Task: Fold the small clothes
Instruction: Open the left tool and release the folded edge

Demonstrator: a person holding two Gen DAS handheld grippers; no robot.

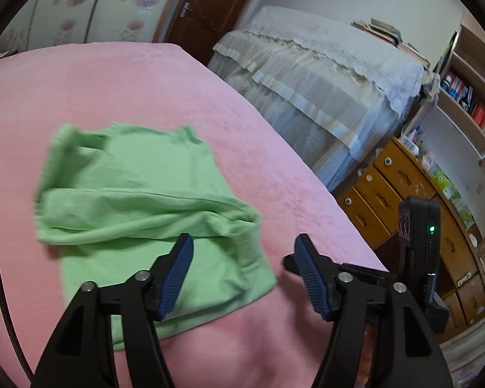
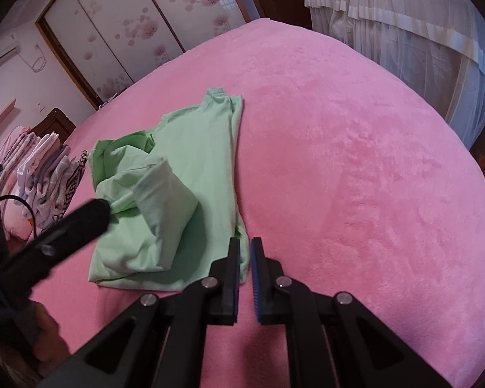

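A small light-green shirt [image 1: 139, 200] lies partly folded on the pink blanket [image 1: 145, 84]; it also shows in the right wrist view [image 2: 190, 174]. My left gripper [image 1: 242, 242] is open and empty, its fingers just above the shirt's near right part. In the right wrist view the left gripper [image 2: 106, 208] reaches in from the left, its tip at a raised fold of the shirt. My right gripper [image 2: 245, 245] has its jaws almost closed with a narrow gap, just past the shirt's near right corner, with no cloth visibly between them.
A stack of folded small clothes [image 2: 45, 174] sits at the blanket's far left edge. A lace-covered bed [image 1: 323, 74], a wooden drawer unit [image 1: 404, 200] and bookshelves [image 1: 468, 97] stand to the right. Wardrobe doors [image 2: 129, 26] are behind.
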